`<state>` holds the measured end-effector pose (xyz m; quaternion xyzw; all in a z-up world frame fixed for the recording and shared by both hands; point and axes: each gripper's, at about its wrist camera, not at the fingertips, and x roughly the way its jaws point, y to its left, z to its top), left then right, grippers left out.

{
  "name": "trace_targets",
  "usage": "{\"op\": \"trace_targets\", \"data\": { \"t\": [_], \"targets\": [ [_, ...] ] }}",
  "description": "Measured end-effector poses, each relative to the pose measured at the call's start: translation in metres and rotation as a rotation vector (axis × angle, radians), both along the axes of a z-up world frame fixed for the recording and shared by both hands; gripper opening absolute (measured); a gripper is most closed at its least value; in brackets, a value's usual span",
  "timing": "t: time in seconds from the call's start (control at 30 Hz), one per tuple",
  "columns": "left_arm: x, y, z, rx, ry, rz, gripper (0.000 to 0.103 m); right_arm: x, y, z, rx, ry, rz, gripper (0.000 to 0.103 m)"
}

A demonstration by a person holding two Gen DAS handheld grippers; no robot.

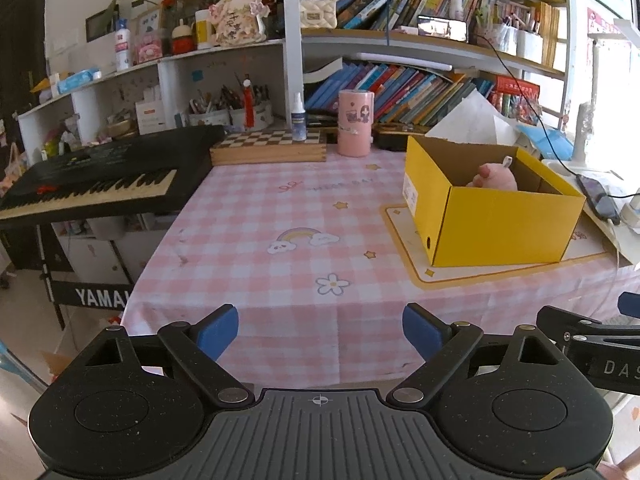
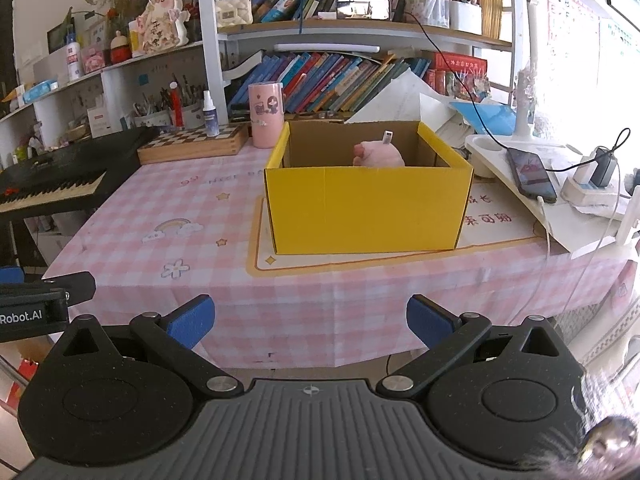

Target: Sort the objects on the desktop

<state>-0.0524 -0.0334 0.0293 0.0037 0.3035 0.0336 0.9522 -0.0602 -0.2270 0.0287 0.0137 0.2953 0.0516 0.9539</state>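
Note:
A yellow cardboard box (image 1: 496, 220) (image 2: 368, 208) stands open on a mat on the pink checked tablecloth (image 1: 280, 216) (image 2: 168, 208). A pink plush toy (image 1: 496, 178) (image 2: 378, 154) lies inside it, only its top showing. My left gripper (image 1: 320, 330) is open and empty, held back at the table's near edge, left of the box. My right gripper (image 2: 310, 320) is open and empty, at the near edge in front of the box. Each gripper shows at the edge of the other's view.
A pink cylinder (image 1: 355, 123) (image 2: 266, 114), a spray bottle (image 1: 298, 118) (image 2: 210, 114) and a chessboard box (image 1: 268, 146) (image 2: 192, 142) stand at the back. A keyboard (image 1: 100, 176) is left. A phone (image 2: 532, 174), cables and power strip (image 2: 592, 190) lie right. Bookshelves behind.

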Motion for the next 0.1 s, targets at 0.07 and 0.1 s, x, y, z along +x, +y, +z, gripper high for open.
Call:
{"op": "trace_targets", "data": {
  "t": [0.07, 0.1],
  "targets": [
    [0.0007, 0.0001, -0.0005, -0.009, -0.001, -0.002, 0.091, 0.0017, -0.0001, -0.0006, 0.001, 0.005, 0.001, 0.103],
    [0.0021, 0.0005, -0.0009, -0.014, 0.001, -0.004, 0.091, 0.0027, 0.0002, -0.0011, 0.001, 0.008, 0.002, 0.103]
  ]
}}
